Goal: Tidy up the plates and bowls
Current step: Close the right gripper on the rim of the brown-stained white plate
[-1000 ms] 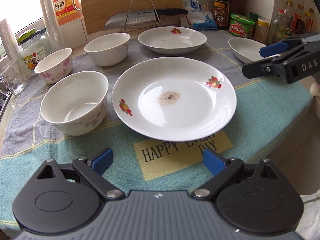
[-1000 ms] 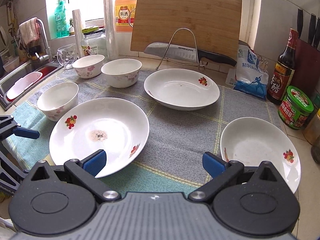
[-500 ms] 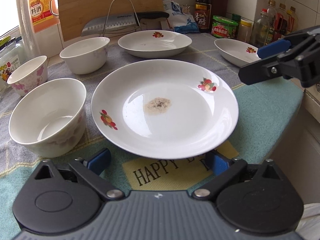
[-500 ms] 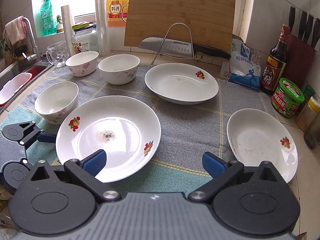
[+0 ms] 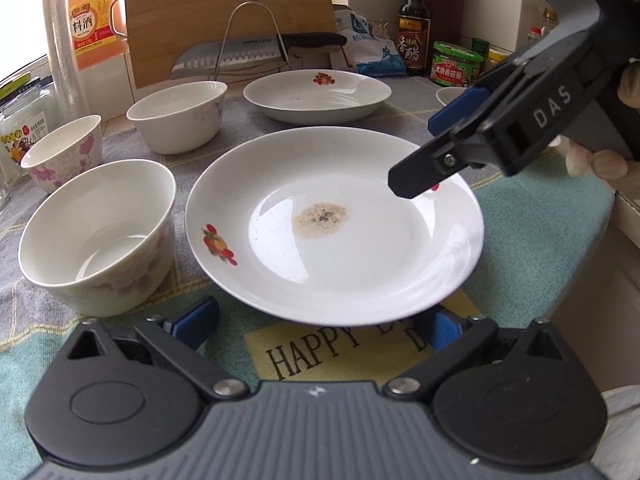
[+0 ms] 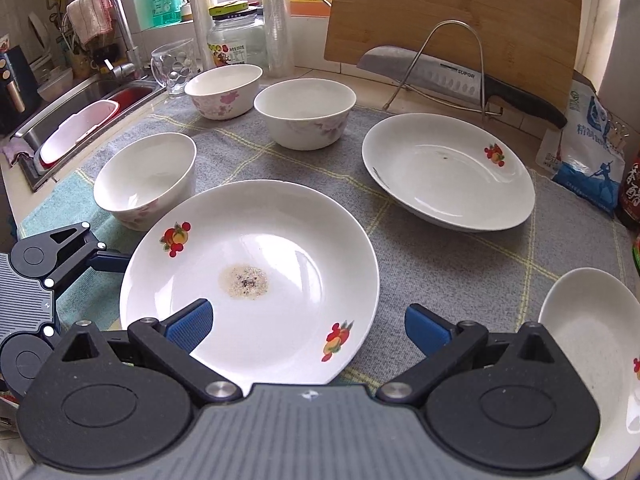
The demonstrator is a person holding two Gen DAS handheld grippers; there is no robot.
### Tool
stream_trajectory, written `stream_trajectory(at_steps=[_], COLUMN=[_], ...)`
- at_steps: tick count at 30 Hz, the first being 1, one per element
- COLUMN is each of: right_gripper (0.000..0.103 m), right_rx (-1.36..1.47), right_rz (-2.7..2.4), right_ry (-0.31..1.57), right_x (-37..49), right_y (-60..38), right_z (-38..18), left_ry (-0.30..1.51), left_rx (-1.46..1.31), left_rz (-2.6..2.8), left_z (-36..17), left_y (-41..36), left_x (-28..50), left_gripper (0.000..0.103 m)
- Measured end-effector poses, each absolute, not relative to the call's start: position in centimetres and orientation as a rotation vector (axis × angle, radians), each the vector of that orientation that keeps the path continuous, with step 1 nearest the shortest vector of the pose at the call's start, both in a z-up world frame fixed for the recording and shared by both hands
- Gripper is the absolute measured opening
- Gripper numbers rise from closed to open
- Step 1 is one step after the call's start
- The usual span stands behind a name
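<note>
Two close, downward wrist views from adjacent sides, sharing the stained plate.

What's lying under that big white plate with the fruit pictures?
Under the big white fruit-patterned plate lies a grey and teal checked cloth with a yellow "HAPPY ... DAY" patch. The plate's rim covers the patch's middle word.

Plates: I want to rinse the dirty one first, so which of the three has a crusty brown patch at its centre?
The nearest plate, beside the front bowl; the other two plates lack such a patch.
</note>
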State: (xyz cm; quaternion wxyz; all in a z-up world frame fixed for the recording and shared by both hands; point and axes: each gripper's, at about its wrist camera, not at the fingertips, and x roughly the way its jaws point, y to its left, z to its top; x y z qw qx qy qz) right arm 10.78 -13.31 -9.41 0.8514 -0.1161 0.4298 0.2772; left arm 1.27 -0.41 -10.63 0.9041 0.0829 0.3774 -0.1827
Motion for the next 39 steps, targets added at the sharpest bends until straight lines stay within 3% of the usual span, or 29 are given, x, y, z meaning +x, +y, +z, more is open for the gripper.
stream_trajectory(at_steps=[12,39], right_gripper=[0.103,0.103], right_rx=[-0.228,-0.255], right_rz=[0.783,0.990], right_ry=[1.018,1.115], right_x=[16.5,20.3], right_y=[-12.4,-10.0], right_z=[-12.6,-12.3], left_ry=[0.754,0.713], left_rx=[0.164,0.252], left_rz=[-0.371,-0.414], left_z=[-10.9,-10.4], left_y=[-0.4,-1.0], left_x=[0.8,0.5], left_gripper=[0.103,0.101])
